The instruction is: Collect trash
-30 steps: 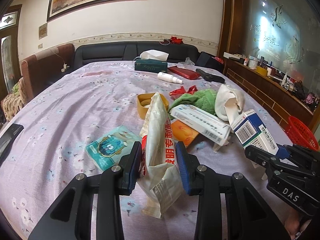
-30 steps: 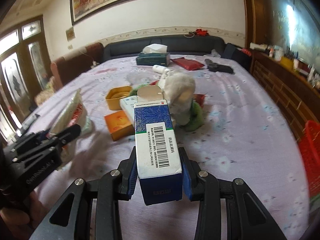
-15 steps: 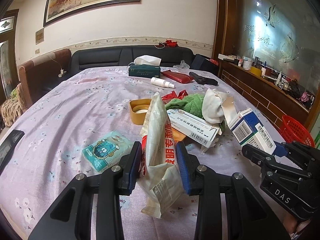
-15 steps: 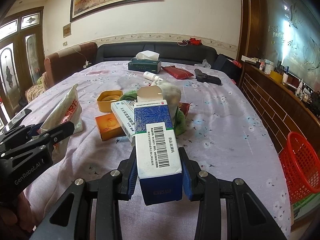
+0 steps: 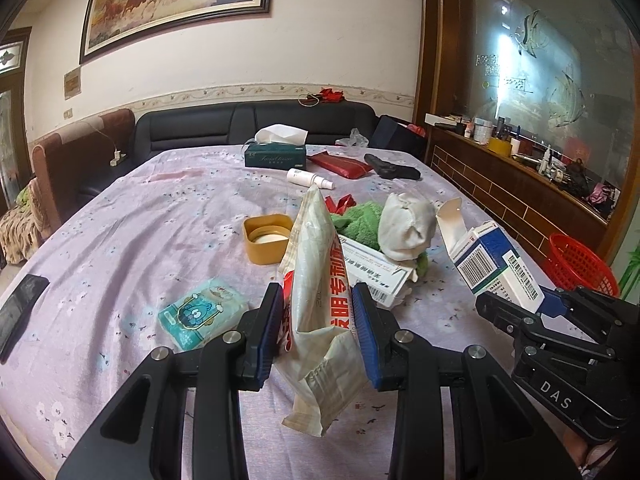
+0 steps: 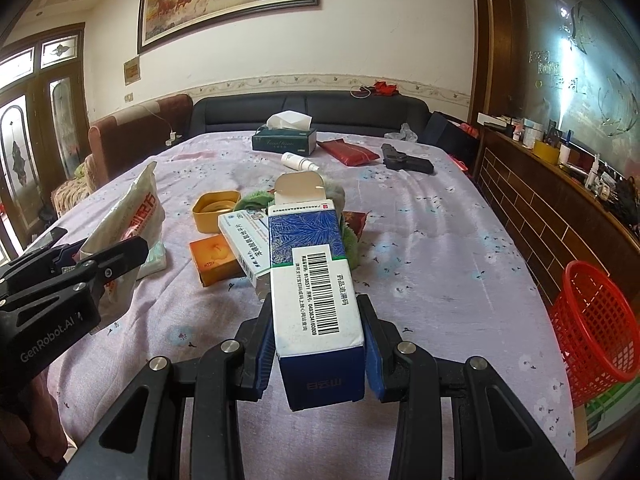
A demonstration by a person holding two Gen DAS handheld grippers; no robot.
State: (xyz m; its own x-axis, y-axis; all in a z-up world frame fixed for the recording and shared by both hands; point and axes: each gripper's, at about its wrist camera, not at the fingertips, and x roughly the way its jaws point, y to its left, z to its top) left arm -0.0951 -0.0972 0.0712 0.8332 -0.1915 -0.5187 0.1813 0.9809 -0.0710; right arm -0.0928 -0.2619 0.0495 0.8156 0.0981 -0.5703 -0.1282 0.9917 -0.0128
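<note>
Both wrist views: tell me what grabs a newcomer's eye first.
Up front, the left tongs pinch a crumpled white bag with red print, and the right tongs clamp a blue-and-white medicine box, flap open. A red basket sits past the table's right edge.

The left gripper is raised over the table with its blue-padded fingers closed on a crumpled bag, while the right gripper, level beside it on the right, clamps an upright blue-and-white box between its pads.
</note>
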